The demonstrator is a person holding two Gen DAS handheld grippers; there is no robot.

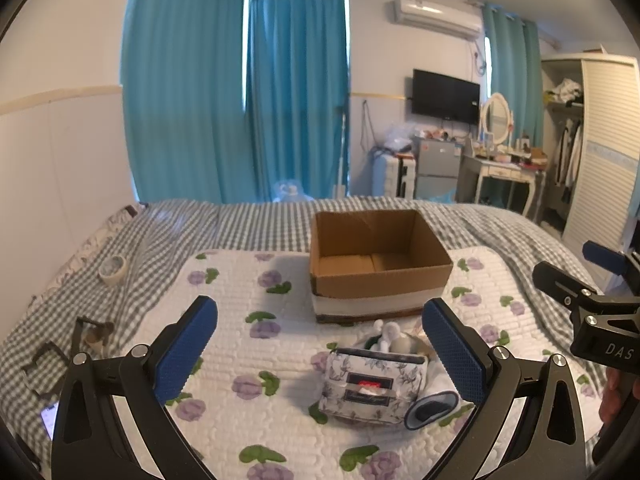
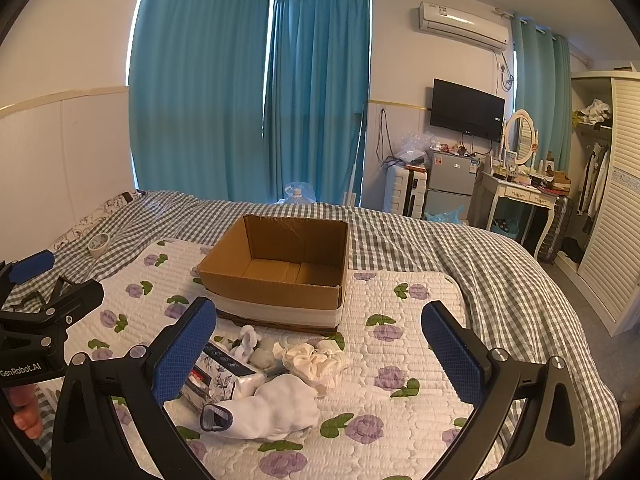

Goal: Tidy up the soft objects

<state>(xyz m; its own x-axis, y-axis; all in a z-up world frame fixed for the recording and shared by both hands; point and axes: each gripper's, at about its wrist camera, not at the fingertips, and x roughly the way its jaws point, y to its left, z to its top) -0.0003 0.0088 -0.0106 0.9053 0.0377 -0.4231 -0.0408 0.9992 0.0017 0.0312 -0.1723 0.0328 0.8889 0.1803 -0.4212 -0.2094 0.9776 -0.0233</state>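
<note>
1. Both tools hover over the quilted mat (image 2: 400,300) on the bed, and neither carries anything: the left gripper (image 1: 320,352) has its jaws spread wide, and the right gripper (image 2: 320,352) likewise stands wide and empty
2. The soft things lie in one heap just ahead of the jaws: a floral tissue pack (image 1: 374,388), a white sock (image 2: 268,410) with a dark cuff, a cream scrunchie (image 2: 316,358) and some small pale items too jumbled to name
3. The cardboard box (image 2: 280,268) stands open and looks empty just beyond the heap, its near wall almost touching the farthest pieces; I judge it to be the place for the lot
4. The step in hand looks like the first pick. In the right view the sock lies between the jaws, towards the left one, and nearest the camera, so it is the easy choice
5. Bring the jaws down astride the sock's thick middle, not the cuff, and close until the cloth bunches; soft fabric slips out of a shallow pinch
6. Lift straight up before moving forward, so the sock does not drag the scrunchie or the tissue pack along
7. Clear the box's near wall, then release well inside
8. Keep the left tool aside; the two tools are close together here
</note>
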